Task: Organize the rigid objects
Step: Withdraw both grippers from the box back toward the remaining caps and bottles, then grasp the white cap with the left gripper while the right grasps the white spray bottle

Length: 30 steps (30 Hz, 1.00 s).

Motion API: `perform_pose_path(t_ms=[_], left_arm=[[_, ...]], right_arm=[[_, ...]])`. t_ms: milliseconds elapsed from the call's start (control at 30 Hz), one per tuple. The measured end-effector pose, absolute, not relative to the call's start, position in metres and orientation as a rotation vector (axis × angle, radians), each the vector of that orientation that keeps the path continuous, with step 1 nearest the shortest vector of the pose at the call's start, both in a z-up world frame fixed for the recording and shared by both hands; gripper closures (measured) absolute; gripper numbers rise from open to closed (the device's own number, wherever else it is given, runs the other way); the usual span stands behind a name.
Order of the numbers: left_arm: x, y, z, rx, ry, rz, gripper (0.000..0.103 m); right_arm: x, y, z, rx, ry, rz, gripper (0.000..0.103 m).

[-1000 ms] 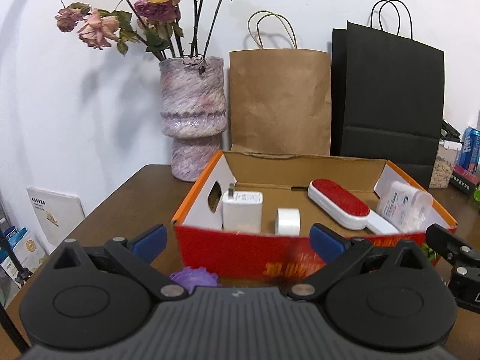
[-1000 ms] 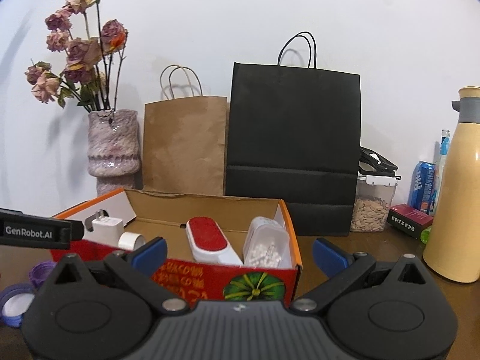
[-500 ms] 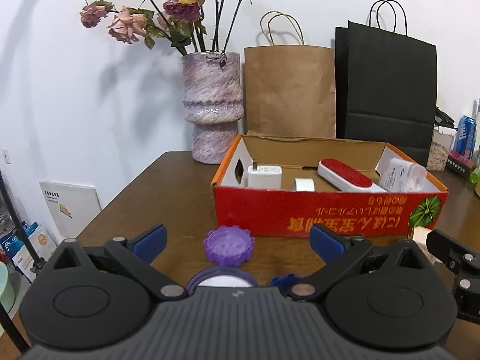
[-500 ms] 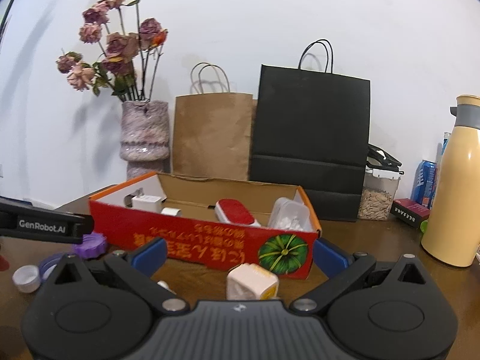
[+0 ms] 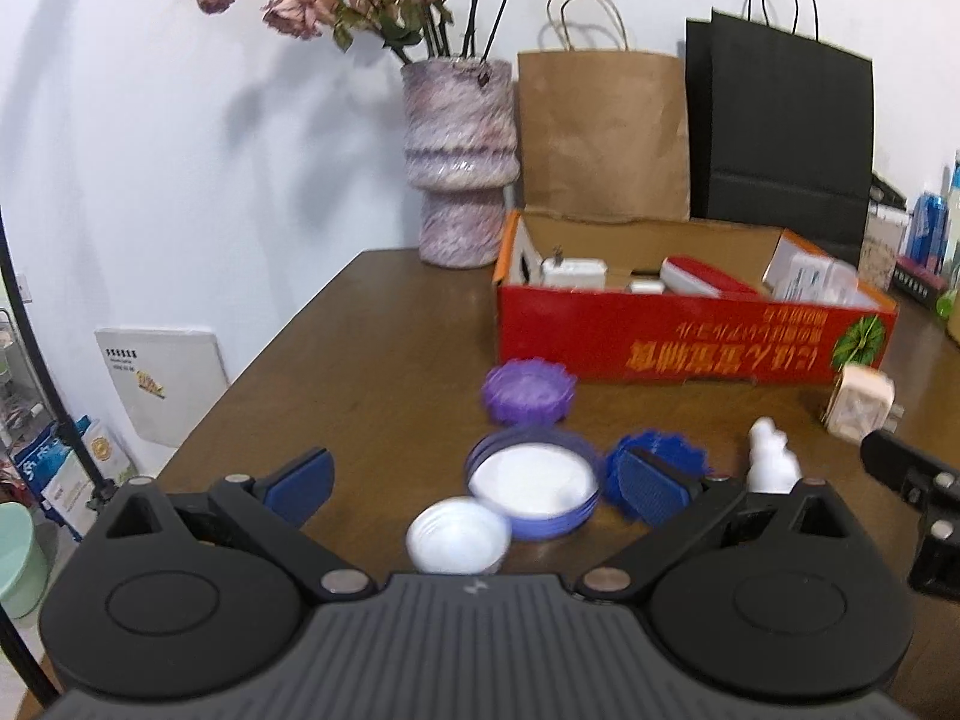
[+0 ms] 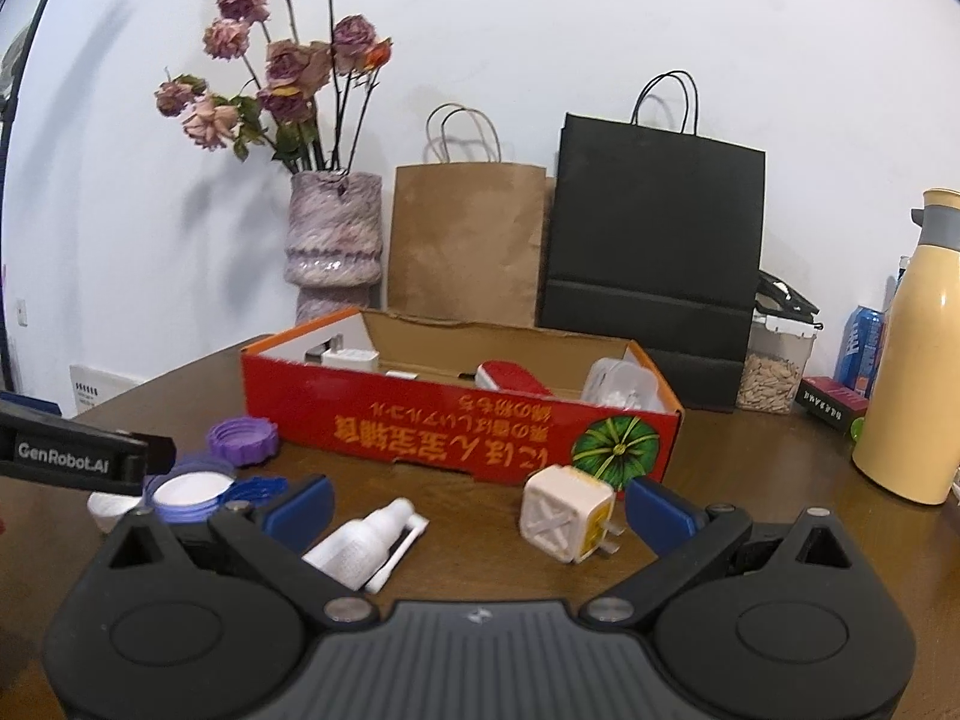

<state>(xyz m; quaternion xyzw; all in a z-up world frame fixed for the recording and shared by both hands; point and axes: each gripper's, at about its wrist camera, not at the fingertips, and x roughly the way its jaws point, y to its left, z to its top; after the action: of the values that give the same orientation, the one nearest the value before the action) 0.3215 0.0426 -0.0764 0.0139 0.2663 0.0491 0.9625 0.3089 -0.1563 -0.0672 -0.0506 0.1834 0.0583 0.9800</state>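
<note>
Remaining loose on the brown wooden desk (image 6: 750, 498), before the red cardboard box (image 6: 456, 429): cream cube plug adapter (image 6: 567, 513), white spray bottle lying flat (image 6: 366, 543), purple ridged lid (image 5: 528, 390), blue ridged lid (image 5: 657, 471), white-lined blue jar cap (image 5: 534, 489), small white cap (image 5: 457, 542).

Left gripper (image 5: 474, 495) and right gripper (image 6: 477, 507): fingers spread wide, empty.

Risk: lids crowd together; closing fingers may nudge neighbours or skid a flat cap.

Change: both grippers sit farther back from the box than a second ago, exposing these items.
</note>
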Motion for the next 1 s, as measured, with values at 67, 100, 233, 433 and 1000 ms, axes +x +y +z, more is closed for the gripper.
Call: perform_pose_path(t_ms=[67,100,233,433,1000], left_arm=[[0.318,0.049,-0.079,0.029,0.555,0.095,0.0],[0.317,0.053,-0.081,0.028,0.563,0.093,0.0],[0.316,0.067,-0.086,0.016,0.598,0.088,0.0],[0.328,0.074,-0.099,0.006,0.686,0.072,0.0],[0.333,0.072,-0.102,-0.018,0.667,0.042,0.062]], right_arm=[[0.305,-0.152,-0.068,-0.108,0.375,0.122,0.0],[0.303,-0.15,-0.069,-0.113,0.378,0.124,0.0],[0.299,-0.143,-0.071,-0.128,0.391,0.126,0.0],[0.298,-0.138,-0.074,-0.134,0.416,0.123,0.0],[0.308,-0.126,-0.078,-0.124,0.478,0.128,0.0]])
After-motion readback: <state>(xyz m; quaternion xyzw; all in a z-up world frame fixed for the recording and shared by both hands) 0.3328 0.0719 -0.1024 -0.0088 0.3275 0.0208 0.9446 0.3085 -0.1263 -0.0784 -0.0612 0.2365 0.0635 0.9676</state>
